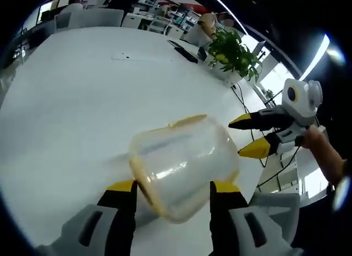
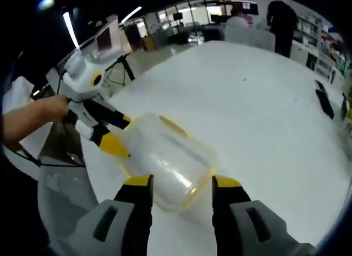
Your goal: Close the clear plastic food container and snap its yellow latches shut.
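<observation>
The clear plastic container (image 1: pixel 184 159) with its yellow rim and a yellow latch (image 1: pixel 190 120) lies tilted on the white table (image 1: pixel 66 102), slightly blurred. My left gripper (image 1: pixel 173 187) stands open, its yellow-tipped jaws flanking the container's near end. The right gripper (image 1: pixel 247 136), held by a hand, comes in from the right, open, its tips just beside the container's far side. In the right gripper view the container (image 2: pixel 165 159) sits just ahead of my open right gripper (image 2: pixel 182 182). The left gripper (image 2: pixel 116 134) reaches its left side, with nothing between its jaws.
A potted plant (image 1: pixel 234 52) and a flat black object (image 1: pixel 184 52) stand at the table's far right edge. Another dark object (image 2: pixel 324 104) lies on the table. Chairs and a standing person (image 2: pixel 280 19) are beyond the far end. The table edge runs close by the container.
</observation>
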`<state>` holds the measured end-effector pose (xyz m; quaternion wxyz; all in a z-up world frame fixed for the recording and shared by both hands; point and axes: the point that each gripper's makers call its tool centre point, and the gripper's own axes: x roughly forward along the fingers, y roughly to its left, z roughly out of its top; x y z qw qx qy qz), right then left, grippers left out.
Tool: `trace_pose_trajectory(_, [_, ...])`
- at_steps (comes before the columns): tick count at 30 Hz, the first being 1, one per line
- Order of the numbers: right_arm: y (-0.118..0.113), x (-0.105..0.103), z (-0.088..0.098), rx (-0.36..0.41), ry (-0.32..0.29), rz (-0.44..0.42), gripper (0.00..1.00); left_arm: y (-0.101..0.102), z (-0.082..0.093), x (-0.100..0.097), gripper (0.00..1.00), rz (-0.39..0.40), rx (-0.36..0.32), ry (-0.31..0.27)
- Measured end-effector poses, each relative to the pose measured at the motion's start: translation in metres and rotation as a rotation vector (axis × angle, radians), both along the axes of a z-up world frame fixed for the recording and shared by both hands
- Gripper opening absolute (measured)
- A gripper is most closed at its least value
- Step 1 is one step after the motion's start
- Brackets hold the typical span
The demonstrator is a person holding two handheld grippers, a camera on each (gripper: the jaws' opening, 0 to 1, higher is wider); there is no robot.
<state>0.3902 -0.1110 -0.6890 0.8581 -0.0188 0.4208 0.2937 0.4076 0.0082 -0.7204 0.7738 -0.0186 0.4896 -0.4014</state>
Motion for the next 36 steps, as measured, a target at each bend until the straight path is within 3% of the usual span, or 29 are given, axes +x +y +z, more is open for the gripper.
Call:
trace_pose_trajectory(6, [0.001,0.002,0.004,-0.002,-0.02,0.042,0.39,0.005,-0.005,0.002,0.5,-0.011,0.002,0.006])
trace_pose_trajectory(15, [0.01,0.004,0.009,0.002,-0.051,0.117,0.38,0.014,0.003,0.013,0.5,0.004,-0.006,-0.03])
trace_pose_trajectory(20, [0.016,0.006,0.013,-0.006,-0.079,0.192,0.38,0.019,0.012,0.018,0.5,-0.027,0.022,-0.093])
trace_pose_trajectory(27, [0.022,0.009,0.014,-0.032,-0.098,0.297,0.38,0.015,0.028,0.015,0.48,-0.174,0.054,-0.224])
trace_pose_trajectory(36, [0.032,0.004,0.01,-0.055,-0.112,0.436,0.35,0.001,0.037,0.008,0.41,-0.306,0.059,-0.289])
